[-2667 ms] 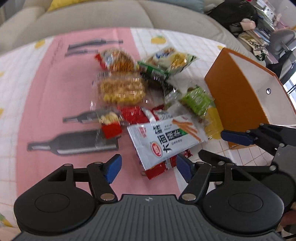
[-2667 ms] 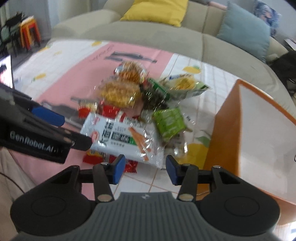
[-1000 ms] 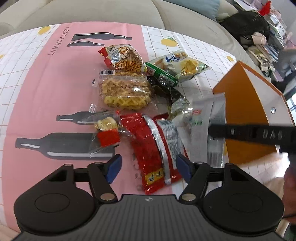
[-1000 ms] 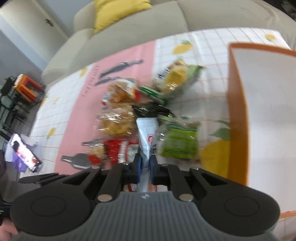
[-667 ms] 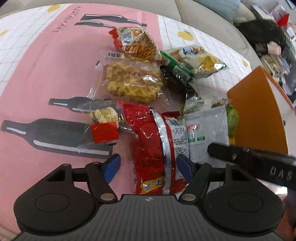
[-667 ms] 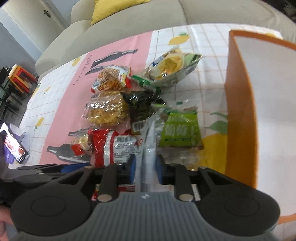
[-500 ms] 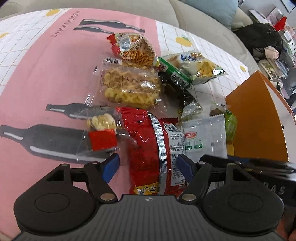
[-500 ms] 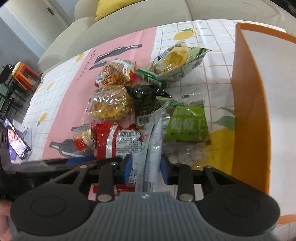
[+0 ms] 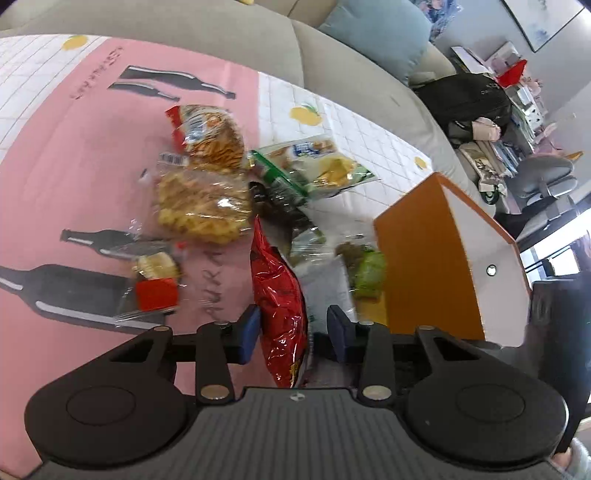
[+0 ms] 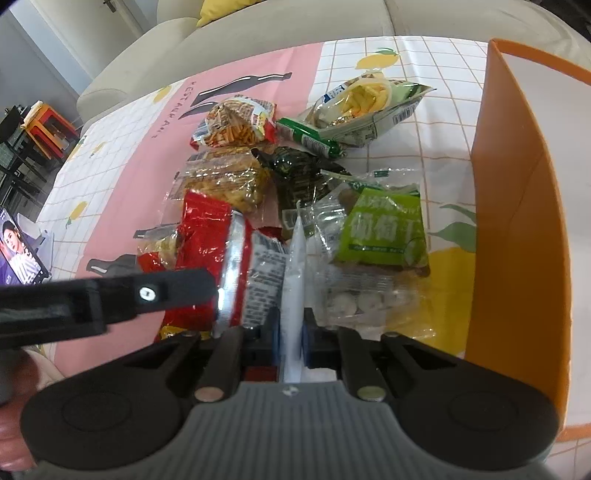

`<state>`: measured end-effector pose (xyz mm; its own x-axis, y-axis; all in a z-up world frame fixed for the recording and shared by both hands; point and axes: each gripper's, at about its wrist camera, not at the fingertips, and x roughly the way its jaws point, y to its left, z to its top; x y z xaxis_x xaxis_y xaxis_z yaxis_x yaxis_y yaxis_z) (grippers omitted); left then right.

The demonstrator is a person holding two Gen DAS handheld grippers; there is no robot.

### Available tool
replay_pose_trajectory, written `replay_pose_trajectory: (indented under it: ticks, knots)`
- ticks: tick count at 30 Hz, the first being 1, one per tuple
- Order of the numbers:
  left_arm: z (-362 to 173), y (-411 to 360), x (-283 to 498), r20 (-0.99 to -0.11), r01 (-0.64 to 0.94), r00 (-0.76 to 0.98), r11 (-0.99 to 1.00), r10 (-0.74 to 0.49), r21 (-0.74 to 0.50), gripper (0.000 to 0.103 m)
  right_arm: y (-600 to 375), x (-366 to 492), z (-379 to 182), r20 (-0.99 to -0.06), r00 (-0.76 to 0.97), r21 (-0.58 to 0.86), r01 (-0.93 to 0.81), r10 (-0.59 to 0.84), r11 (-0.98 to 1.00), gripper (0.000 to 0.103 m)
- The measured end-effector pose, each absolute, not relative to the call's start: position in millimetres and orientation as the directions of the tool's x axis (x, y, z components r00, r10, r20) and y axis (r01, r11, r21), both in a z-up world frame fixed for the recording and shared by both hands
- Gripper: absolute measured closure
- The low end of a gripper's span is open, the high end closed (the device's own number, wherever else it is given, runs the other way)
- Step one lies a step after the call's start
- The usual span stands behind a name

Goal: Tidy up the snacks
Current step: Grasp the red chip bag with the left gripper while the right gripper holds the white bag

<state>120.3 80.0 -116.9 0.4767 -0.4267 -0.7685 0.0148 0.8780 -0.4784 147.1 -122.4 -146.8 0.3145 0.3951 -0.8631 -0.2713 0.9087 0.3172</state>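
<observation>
A pile of snack packets lies on the pink and white tablecloth [image 9: 92, 140]. My left gripper [image 9: 293, 332] has its jaws partly closed around a red packet [image 9: 279, 295], which stands on edge between them; the left pad touches it, the right pad stands apart. My right gripper [image 10: 291, 338] is shut on a white packet [image 10: 295, 266], seen edge-on. The red packet [image 10: 207, 251] also shows in the right wrist view, with the left gripper's arm across it. An orange and white box [image 9: 436, 254] stands at the right, open side [image 10: 517, 221] toward the right gripper.
Other packets: waffle biscuits [image 9: 203, 206], an orange stick snack [image 9: 210, 136], a green and yellow bag [image 9: 321, 170], a dark green packet [image 10: 299, 173], a bright green packet [image 10: 384, 229], a small red box snack [image 9: 155, 291]. A sofa [image 9: 221, 33] runs behind the table.
The left gripper has closed in around the red packet and lifted it on edge. The right gripper has shut again on the white packet after loosening.
</observation>
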Motion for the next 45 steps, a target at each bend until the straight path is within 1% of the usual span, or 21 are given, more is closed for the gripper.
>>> replay_pose_trajectory:
  ticks: [3,8,9,10,12,13,16,17,18,20,23,26,33,38,43,45]
  knots:
    - [-117.7,77.0,125.5,-0.76,-0.011,0.483,0.865,-0.435,-0.502,0.059,-124.2,147.0,-147.9,-0.864,0.316,0.32,-0.256,0.392,0.912,0.095]
    - [-116.3,79.0,132.9,-0.701,-0.045,0.488,0.787,-0.521,-0.616,0.059,-128.0,145.5,-149.1,-0.859,0.324,0.326,-0.247,0.395,0.912,0.095]
    - [-116.3,76.2,134.3,-0.697,-0.038,0.475,0.779,-0.537,-0.626,0.062,-128.4,145.4,-149.5,-0.857,0.325,0.332,-0.245,0.4,0.911,0.095]
    - [-116.9,70.9,135.5,-0.71,-0.03,0.46,0.79,-0.533,-0.612,0.063,-129.2,145.3,-149.9,-0.854,0.324,0.341,-0.242,0.407,0.908,0.095]
    - [-117.1,57.4,136.4,-0.779,-0.019,0.447,0.866,-0.44,-0.5,0.063,-130.4,144.8,-150.3,-0.854,0.318,0.353,-0.231,0.413,0.907,0.095]
    - [-118.5,53.9,136.2,-0.796,-0.015,0.442,0.884,-0.413,-0.467,0.063,-130.5,144.5,-150.2,-0.854,0.318,0.352,-0.229,0.412,0.907,0.095]
    - [-124.5,52.7,135.1,-0.817,-0.033,0.427,0.896,-0.387,-0.442,0.063,-129.9,142.0,-149.9,-0.853,0.322,0.351,-0.232,0.412,0.907,0.095]
    - [-126.1,52.5,136.1,-0.824,-0.039,0.422,0.9,-0.378,-0.434,0.059,-130.2,141.7,-150.1,-0.852,0.322,0.353,-0.23,0.413,0.907,0.095]
    - [-127.0,52.7,136.3,-0.829,-0.04,0.417,0.904,-0.372,-0.426,0.048,-130.6,141.3,-150.3,-0.848,0.325,0.359,-0.228,0.418,0.905,0.095]
    - [-127.6,51.4,138.6,-0.841,-0.028,0.409,0.916,-0.355,-0.4,0.038,-130.8,141.3,-150.8,-0.84,0.327,0.374,-0.227,0.432,0.899,0.095]
    - [-125.0,51.1,141.9,-0.849,0.003,0.4,0.926,-0.347,-0.377,0.034,-130.2,141.6,-149.9,-0.829,0.336,0.385,-0.235,0.447,0.892,0.095]
    - [-119.6,55.9,144.2,-0.843,0.016,0.4,0.923,-0.359,-0.385,0.026,-124.3,142.0,-143.5,-0.81,0.34,0.4,-0.273,0.477,0.875,0.096]
    - [-110.6,77.5,149.9,-0.855,0.037,0.389,0.933,-0.342,-0.357,0.026,-97.4,146.2,-133.0,-0.779,0.323,0.427,-0.355,0.538,0.832,0.096]
    - [-112.4,98.9,146.2,-0.859,0.027,0.385,0.935,-0.337,-0.354,0.026,-83.4,146.7,-136.1,-0.771,0.29,0.456,-0.369,0.566,0.81,0.096]
    - [-111.1,118.0,139.3,-0.849,0.013,0.391,0.924,-0.356,-0.381,0.026,-75.5,146.1,-137.1,-0.752,0.256,0.513,-0.352,0.607,0.783,0.096]
    - [-108.7,124.4,134.4,-0.842,0.02,0.4,0.922,-0.362,-0.386,0.026,-71.3,144.5,-135.3,-0.757,0.254,0.501,-0.368,0.602,0.784,0.096]
